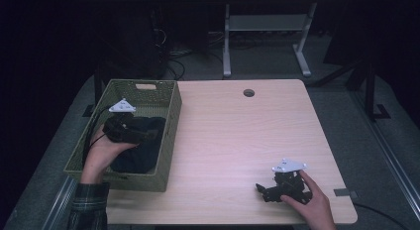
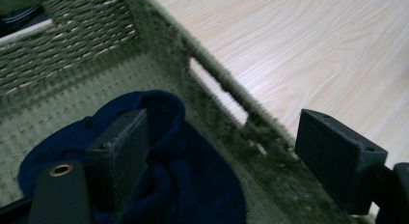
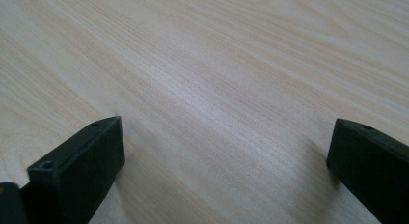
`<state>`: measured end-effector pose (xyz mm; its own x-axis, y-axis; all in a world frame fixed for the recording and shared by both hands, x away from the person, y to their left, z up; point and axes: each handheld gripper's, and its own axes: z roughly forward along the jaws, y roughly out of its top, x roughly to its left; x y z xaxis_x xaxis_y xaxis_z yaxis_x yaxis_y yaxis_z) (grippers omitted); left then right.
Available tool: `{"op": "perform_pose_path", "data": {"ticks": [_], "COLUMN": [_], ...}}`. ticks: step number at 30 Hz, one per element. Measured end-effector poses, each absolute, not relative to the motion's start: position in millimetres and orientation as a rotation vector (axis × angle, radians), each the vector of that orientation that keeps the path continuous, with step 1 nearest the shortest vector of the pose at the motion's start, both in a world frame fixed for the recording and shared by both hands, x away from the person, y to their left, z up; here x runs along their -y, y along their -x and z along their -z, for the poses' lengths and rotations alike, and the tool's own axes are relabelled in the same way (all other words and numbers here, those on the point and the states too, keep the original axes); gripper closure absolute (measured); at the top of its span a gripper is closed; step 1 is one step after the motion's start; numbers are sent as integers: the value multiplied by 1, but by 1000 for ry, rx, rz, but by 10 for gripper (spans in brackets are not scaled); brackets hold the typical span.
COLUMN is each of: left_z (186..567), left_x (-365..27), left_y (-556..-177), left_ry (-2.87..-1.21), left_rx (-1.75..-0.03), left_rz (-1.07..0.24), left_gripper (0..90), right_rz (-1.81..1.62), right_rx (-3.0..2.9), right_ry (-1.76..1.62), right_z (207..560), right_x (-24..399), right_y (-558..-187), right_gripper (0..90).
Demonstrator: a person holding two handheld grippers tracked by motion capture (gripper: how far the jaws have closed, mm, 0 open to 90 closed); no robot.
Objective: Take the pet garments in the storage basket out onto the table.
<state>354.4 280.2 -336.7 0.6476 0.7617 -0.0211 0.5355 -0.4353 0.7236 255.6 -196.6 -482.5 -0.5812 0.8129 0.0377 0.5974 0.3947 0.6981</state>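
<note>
A dark blue cloth (image 1: pixel 136 158) lies bunched in the near half of a green woven basket (image 1: pixel 171 136) at the table's left edge. My left gripper (image 1: pixel 148 133) hangs over the cloth inside the basket, pointing toward the basket's right wall. In the left gripper view it (image 2: pixel 219 127) stands open: one jaw is over the blue cloth (image 2: pixel 193 185), the other above the basket wall (image 2: pixel 226 84), and neither pad presses on anything. My right gripper (image 1: pixel 261 191) rests low over the wooden table (image 1: pixel 237 136) at the near right, and it (image 3: pixel 226 130) is open with bare wood (image 3: pixel 217 64) between its jaws.
The far half of the basket shows its bare woven floor (image 2: pixel 58 108). A round cable hole (image 1: pixel 248 92) sits near the table's far edge. Behind the table stand a white desk frame (image 1: pixel 226 46) and cables on the dark floor.
</note>
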Motion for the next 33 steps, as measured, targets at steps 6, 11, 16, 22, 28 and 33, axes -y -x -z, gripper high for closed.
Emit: {"op": "perform_pose_path", "data": {"ticks": [6,11,16,22,28,33], "left_z": [341,347,355,368,379,385], "left_x": [-289,-297,-304,-308,-310,-310], "left_y": [-357,-360,-366,-372,-377,-378], "left_ry": [-2156,-2166,-2186,-2220,-2251,-2265], "left_rx": [-1003,-1004,-1018,-1044,-1040,-1030], "left_rz": [-421,-427,-415,-420,-396,-380], "left_gripper": [194,190,190,183,181,179], "right_rz": [-982,-982,-982,-982,-982,-982], "right_rx": [-2347,-2347,-2348,-2348,-2348,-2348], "right_ry": [-1230,-1230,-1230,-1230,-1231,-1230], "right_z": [483,483,483,483,483,483], "right_x": [197,197,197,197,197,197], "right_y": [-256,-256,-256,-256,-256,-256], "right_gripper": [0,0,0,0,0,0]}}
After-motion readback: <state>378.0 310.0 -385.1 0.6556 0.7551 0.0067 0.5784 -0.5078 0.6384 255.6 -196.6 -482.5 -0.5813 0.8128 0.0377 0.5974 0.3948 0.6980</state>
